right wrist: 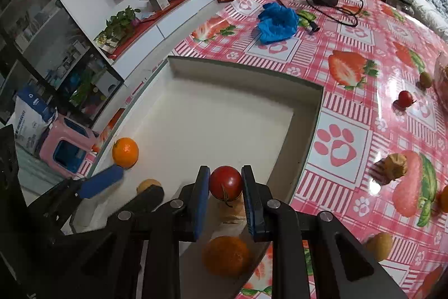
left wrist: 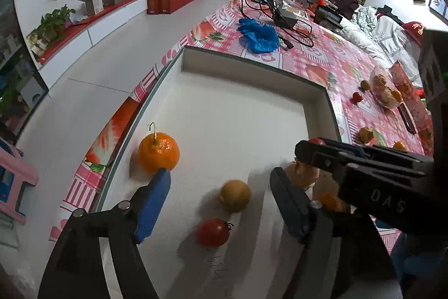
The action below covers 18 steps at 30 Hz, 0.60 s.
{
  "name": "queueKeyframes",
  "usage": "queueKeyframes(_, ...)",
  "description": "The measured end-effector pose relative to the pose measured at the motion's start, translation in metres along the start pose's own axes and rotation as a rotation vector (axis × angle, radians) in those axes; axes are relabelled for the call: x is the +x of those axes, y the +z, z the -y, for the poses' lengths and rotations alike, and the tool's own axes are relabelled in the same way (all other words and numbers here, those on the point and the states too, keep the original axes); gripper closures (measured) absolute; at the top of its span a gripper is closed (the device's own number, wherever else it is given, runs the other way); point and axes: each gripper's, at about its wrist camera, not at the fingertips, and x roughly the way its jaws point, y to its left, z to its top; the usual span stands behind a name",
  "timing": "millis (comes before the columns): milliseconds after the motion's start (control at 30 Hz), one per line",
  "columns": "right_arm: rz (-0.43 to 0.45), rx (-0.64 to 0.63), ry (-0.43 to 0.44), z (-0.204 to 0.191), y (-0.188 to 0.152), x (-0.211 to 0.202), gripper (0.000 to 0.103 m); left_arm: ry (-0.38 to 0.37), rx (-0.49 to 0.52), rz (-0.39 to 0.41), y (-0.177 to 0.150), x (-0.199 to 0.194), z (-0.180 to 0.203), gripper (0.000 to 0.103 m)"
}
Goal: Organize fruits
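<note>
Tray (left wrist: 252,66) holding orange (left wrist: 158,156), yellow fruit (left wrist: 235,195), tomato (left wrist: 212,232)

Table (right wrist: 350,136) w/ tray (right wrist: 308,91), fruits (right wrist: 404,98)

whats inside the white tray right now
In the shallow white tray: a stemmed orange mandarin, a small yellow round fruit, a red tomato. The right gripper, holding another tomato, covers a pale fruit and a second orange beneath it.
</note>
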Motion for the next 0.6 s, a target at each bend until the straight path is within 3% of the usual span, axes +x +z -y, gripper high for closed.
queueKeyframes(33, 0.0, 0.001, 0.003, 0.0, -0.001, -0.001, 0.078, 0.001, -0.001, 0.0, 0.001, -0.001, 0.0, 0.025)
queueKeyframes(100, 0.002, 0.003, 0.004, 0.001, -0.002, -0.003, 0.061, 0.003, -0.002, -0.002, 0.001, -0.001, 0.0, 0.025)
queueKeyframes(133, 0.009, 0.006, 0.002, 0.001, -0.002, -0.005, 0.028, 0.002, -0.002, -0.002, 0.002, -0.002, 0.0, 0.025)
queueKeyframes(167, 0.026, 0.007, 0.01, 0.001, -0.003, -0.009, 0.018, 0.001, -0.002, -0.002, 0.002, -0.003, 0.001, 0.025)
queueKeyframes(433, 0.074, 0.031, -0.011, 0.005, -0.008, -0.044, 0.018, -0.03, 0.002, 0.039, 0.004, -0.045, 0.013, 0.025)
queueKeyframes(500, 0.09, 0.059, -0.008, 0.011, -0.012, -0.058, 0.0, -0.038, 0.018, 0.063, 0.005, -0.061, 0.02, 0.025)
queueKeyframes(600, 0.134, 0.094, 0.002, 0.022, -0.02, -0.083, 0.0, -0.05, 0.041, 0.085, 0.005, -0.077, 0.033, 0.024)
